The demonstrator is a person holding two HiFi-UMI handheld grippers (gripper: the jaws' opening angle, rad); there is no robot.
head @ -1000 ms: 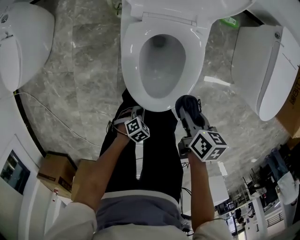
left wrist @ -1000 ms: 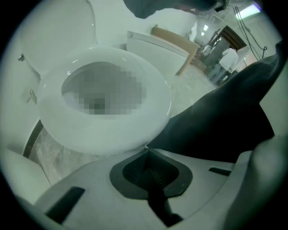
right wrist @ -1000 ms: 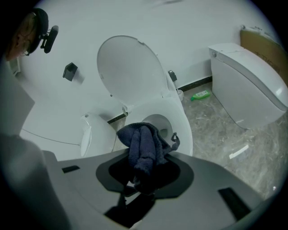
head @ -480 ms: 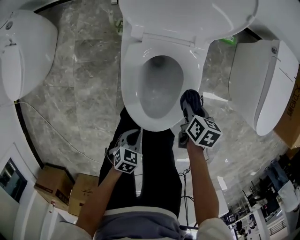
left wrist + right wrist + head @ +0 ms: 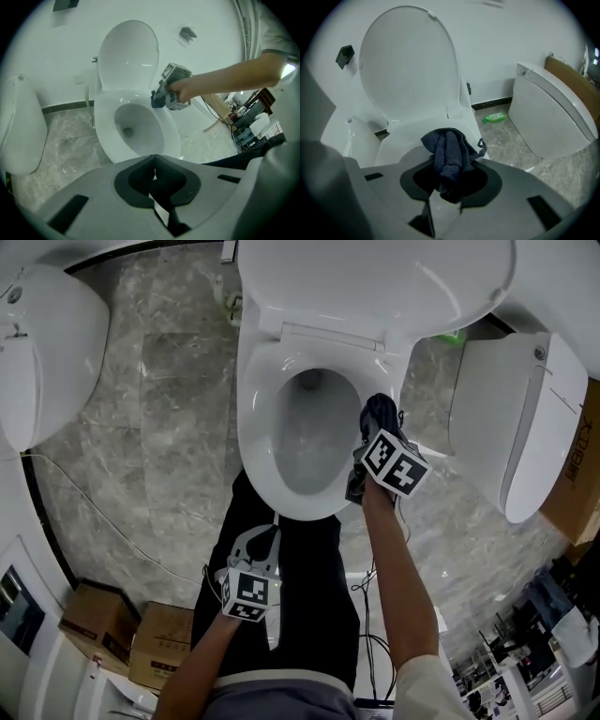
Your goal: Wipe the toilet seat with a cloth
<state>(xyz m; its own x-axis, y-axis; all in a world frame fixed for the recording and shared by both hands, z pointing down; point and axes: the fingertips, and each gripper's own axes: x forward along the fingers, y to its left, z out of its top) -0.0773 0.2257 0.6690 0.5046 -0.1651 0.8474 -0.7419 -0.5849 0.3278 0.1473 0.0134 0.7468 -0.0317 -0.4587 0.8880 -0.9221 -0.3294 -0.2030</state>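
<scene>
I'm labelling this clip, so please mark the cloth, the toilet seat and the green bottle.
cloth [image 5: 451,157]: right gripper view, its bunched middle fold.
toilet seat [image 5: 251,442]: head view, its left rim.
green bottle [image 5: 494,117]: right gripper view, the middle of its body.

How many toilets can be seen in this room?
3: an open toilet in the middle, a closed toilet at the left edge, another closed toilet at the right. Others may be out of view.

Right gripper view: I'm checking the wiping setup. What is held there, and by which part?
The right gripper is shut on the dark blue cloth, pinching its bunched lower end; the rest bulges out ahead.
</scene>
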